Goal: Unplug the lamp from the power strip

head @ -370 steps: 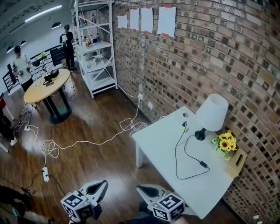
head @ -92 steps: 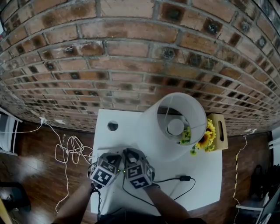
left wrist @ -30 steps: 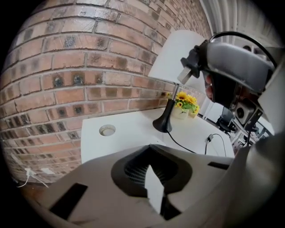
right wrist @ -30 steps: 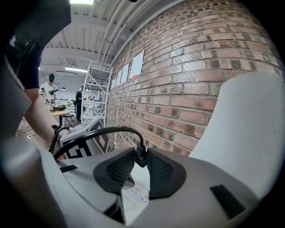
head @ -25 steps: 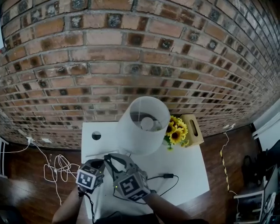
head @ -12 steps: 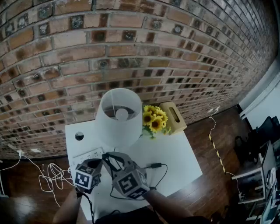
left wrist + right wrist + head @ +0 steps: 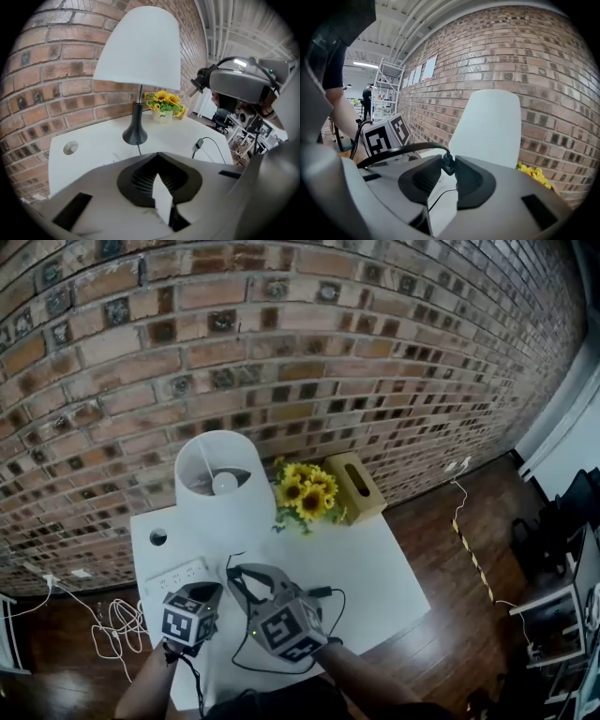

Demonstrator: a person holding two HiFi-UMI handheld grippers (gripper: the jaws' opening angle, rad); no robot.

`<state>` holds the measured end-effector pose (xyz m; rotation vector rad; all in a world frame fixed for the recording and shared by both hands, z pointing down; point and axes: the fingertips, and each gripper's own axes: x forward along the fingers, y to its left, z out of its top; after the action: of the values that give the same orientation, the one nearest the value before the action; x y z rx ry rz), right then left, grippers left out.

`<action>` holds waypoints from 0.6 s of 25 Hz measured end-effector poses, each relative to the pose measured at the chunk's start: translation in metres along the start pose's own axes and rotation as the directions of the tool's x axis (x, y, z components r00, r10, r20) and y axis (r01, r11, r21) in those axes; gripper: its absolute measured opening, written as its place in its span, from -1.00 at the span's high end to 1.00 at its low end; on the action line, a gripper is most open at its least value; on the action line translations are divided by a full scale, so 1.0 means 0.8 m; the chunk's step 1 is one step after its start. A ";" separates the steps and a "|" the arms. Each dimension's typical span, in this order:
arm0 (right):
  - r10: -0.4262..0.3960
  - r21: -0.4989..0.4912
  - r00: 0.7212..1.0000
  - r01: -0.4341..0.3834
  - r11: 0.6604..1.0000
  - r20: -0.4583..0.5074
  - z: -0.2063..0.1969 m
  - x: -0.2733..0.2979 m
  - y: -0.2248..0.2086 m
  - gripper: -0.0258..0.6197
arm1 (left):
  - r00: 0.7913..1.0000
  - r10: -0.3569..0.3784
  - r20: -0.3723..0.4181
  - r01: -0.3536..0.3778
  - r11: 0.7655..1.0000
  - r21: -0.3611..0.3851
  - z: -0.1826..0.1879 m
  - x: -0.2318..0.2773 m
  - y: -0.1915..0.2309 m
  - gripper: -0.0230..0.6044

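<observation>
Right claw [image 7: 448, 157] is clamping the plug [image 7: 448, 165], left claw [image 7: 157, 154] riding closed. Any hard pull is risking the cord [image 7: 397, 150] toppling the lamp [image 7: 487, 126] ahead.

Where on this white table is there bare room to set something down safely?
Free: the right front corner of the table, between the black cable loop and the wooden box. Crowded: the left and back, with lamp, power strip, sunflowers.

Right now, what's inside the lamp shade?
Looking down from the head view, a round white bulb sits inside the lamp shade. From above the shade covers the lamp's black base, seen only in the left gripper view.
</observation>
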<state>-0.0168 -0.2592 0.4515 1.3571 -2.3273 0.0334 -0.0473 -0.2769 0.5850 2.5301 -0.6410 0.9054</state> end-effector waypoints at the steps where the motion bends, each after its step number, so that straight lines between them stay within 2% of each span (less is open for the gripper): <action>1: 0.008 0.000 1.000 -0.008 1.000 0.002 -0.003 -0.006 -0.004 0.62 | 1.000 0.003 -0.001 -0.003 1.000 -0.005 0.004 0.002 -0.008 0.87; 7: 0.059 -0.017 0.998 -0.059 0.998 -0.004 -0.027 -0.037 -0.023 0.62 | 0.998 0.068 -0.012 -0.068 0.998 0.014 0.016 0.008 -0.041 0.87; 15: 0.115 -0.054 0.992 -0.117 0.992 -0.051 -0.066 -0.050 -0.041 0.62 | 0.989 0.146 -0.032 -0.147 0.989 -0.017 0.012 0.009 -0.069 0.87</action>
<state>0.0468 -0.2307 0.4773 1.1802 -2.3468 0.0346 -0.0085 -0.2376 0.5721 2.4729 -0.8309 0.9805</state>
